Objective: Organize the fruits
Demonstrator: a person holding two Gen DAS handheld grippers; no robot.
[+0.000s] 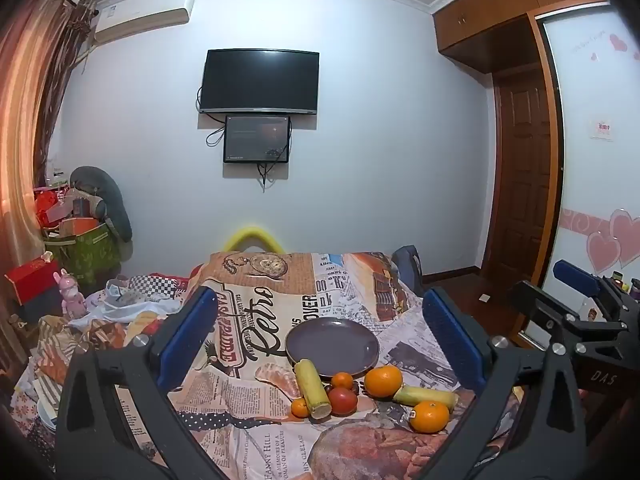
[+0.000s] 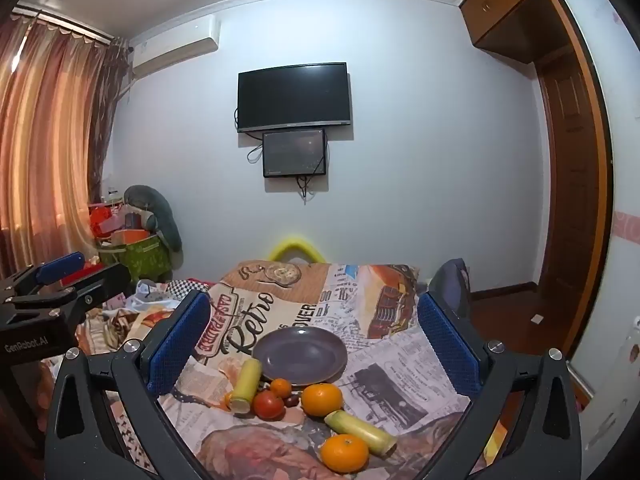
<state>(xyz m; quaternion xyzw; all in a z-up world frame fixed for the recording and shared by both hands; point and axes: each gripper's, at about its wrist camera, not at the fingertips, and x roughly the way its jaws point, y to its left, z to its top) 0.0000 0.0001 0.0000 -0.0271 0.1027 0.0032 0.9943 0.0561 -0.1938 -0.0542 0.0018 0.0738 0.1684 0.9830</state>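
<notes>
An empty grey plate (image 1: 332,346) (image 2: 300,356) lies on a printed cloth. In front of it lie two large oranges (image 1: 383,380) (image 1: 429,416), two small oranges (image 1: 342,381) (image 1: 300,407), a red tomato (image 1: 343,401) and two yellow-green stalk pieces (image 1: 312,388) (image 1: 426,397). The right wrist view shows the same fruits: a large orange (image 2: 322,399), a nearer orange (image 2: 344,453), the tomato (image 2: 268,405), and both stalks (image 2: 247,385) (image 2: 360,432). My left gripper (image 1: 320,340) is open and empty, above the fruits. My right gripper (image 2: 312,344) is open and empty, beside it.
The printed cloth (image 1: 256,312) covers a raised surface. Crumpled bedding (image 1: 120,312) and boxes (image 1: 28,280) lie to the left. A wardrobe (image 1: 592,160) and wooden door (image 1: 520,168) stand on the right. A TV (image 1: 260,80) hangs on the far wall.
</notes>
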